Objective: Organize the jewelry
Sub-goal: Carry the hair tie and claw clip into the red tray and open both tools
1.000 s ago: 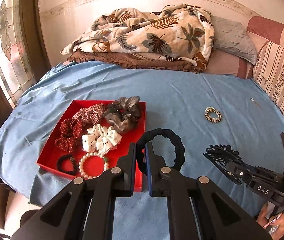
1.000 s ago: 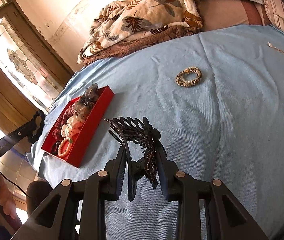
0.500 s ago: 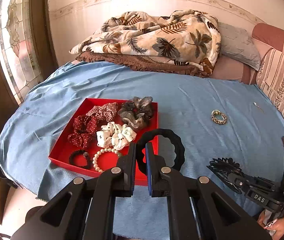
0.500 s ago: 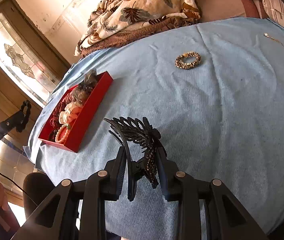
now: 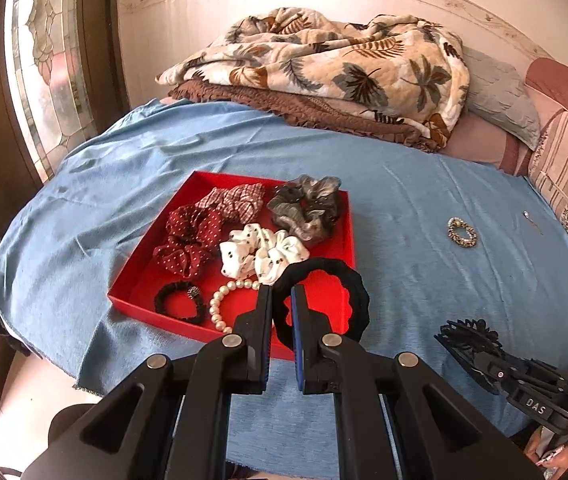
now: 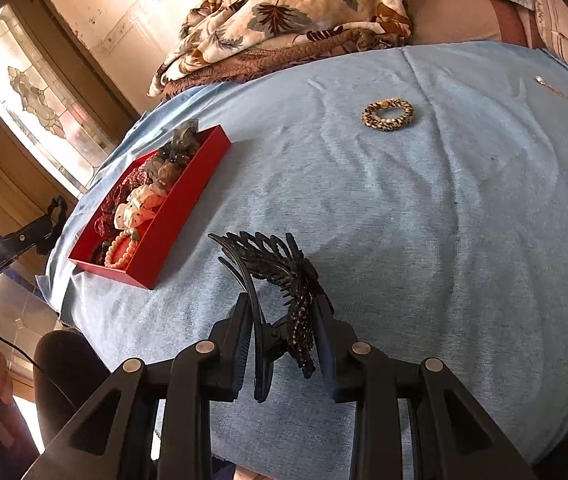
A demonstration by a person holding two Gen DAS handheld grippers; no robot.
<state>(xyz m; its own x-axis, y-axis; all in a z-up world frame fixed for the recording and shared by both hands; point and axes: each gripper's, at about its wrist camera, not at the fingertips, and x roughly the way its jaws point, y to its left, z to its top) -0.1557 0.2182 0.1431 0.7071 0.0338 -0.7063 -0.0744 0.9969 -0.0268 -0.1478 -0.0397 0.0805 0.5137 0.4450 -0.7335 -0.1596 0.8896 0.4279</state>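
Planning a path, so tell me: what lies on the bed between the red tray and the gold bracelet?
Nothing: only bare blue sheet lies between the red tray and the gold bracelet. Both wrist views show it.

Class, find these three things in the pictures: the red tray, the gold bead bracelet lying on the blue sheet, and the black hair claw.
red tray [image 5: 345,312], left wrist view, bare floor near its right wall.
gold bead bracelet [image 6: 387,114], right wrist view, on its beaded ring.
black hair claw [image 6: 280,264], right wrist view, on its leaf-shaped teeth.
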